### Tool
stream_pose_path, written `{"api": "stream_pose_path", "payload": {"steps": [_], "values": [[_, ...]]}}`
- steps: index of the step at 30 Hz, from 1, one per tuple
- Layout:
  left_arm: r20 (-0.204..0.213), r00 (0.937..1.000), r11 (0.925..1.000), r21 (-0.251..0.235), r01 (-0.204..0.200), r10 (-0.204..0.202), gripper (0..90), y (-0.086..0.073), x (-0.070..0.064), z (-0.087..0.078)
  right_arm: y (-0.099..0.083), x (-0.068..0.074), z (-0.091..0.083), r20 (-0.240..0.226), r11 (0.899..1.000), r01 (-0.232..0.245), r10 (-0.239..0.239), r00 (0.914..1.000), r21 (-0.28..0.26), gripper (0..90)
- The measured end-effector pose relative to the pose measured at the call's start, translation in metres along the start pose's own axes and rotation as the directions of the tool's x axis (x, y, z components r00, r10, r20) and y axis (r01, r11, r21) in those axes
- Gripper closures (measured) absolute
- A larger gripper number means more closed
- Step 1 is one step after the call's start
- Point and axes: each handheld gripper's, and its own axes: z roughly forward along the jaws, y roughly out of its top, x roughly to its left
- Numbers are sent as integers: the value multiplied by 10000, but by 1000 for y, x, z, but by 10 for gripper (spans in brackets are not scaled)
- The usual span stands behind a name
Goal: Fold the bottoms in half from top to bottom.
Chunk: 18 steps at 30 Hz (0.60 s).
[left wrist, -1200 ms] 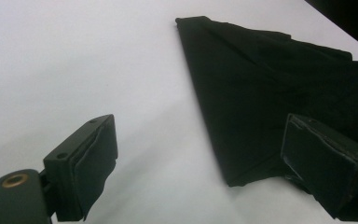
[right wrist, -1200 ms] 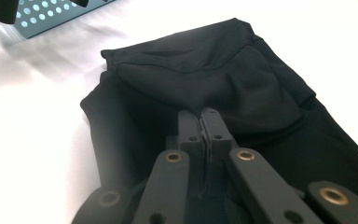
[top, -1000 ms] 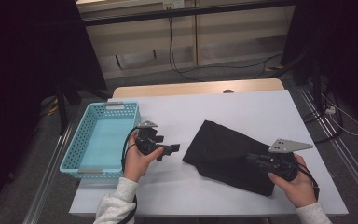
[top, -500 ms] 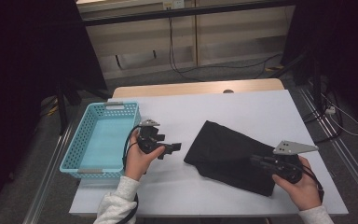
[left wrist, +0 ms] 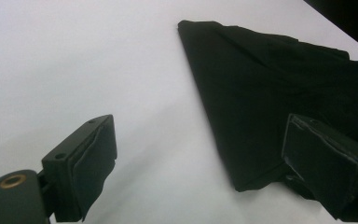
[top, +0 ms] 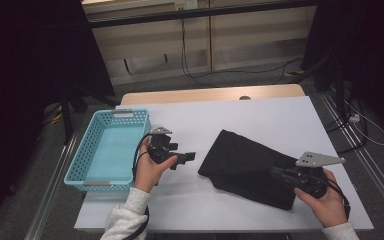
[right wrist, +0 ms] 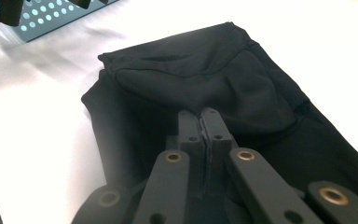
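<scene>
White tabletop is seen under everything, with a dim room behind. The right gripper [top: 280, 174] is clenched, jaws pressed together over the near right end of the black cloth [top: 247, 165], possibly pinching a fold, though this cannot be confirmed. The left gripper [top: 189, 157] is held spread wide just left of the cloth's nearest corner. The cloth's long axis is laid diagonally, beside the blue basket [top: 89, 170].
</scene>
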Motion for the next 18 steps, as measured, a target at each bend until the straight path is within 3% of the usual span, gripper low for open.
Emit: {"api": "stream_pose_path", "payload": {"steps": [18], "values": [[-9, 10000, 10000, -6, 6, -6, 101, -1, 0, -2, 1, -1, -1, -132, 10000, -74, 74, 9999, -49, 892]]}}
